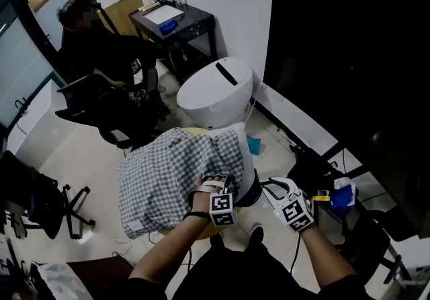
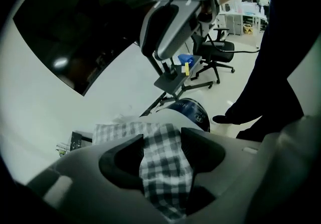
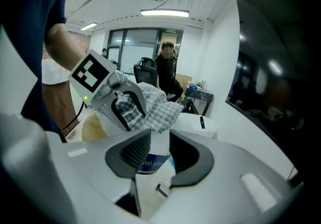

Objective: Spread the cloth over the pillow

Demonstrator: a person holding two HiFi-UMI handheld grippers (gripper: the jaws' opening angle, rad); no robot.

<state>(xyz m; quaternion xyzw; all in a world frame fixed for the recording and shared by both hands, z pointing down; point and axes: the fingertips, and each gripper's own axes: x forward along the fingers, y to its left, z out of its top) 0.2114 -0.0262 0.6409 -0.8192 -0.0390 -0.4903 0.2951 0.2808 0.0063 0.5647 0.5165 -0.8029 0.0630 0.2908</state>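
A grey-and-white checked cloth (image 1: 175, 171) lies draped over a white pillow (image 1: 245, 157) on a round stool. My left gripper (image 1: 215, 183) sits at the cloth's near edge. In the left gripper view its jaws (image 2: 161, 145) stand wide, and a fold of the cloth (image 2: 165, 168) hangs loosely between them. My right gripper (image 1: 272, 189) hovers just right of the pillow, apart from it. Its jaws (image 3: 159, 150) are open with nothing between them. Through the gap I see the pillow's white end and its blue label (image 3: 153, 163). The left gripper (image 3: 120, 105) shows beyond, against the cloth (image 3: 158, 105).
A white round bin (image 1: 215, 90) stands behind the pillow. Beyond it is a black table (image 1: 195, 23). A person sits on an office chair (image 1: 101, 56) at the left. A black stand with a blue item (image 1: 342, 194) is at the right, and another chair (image 1: 30, 204) at the far left.
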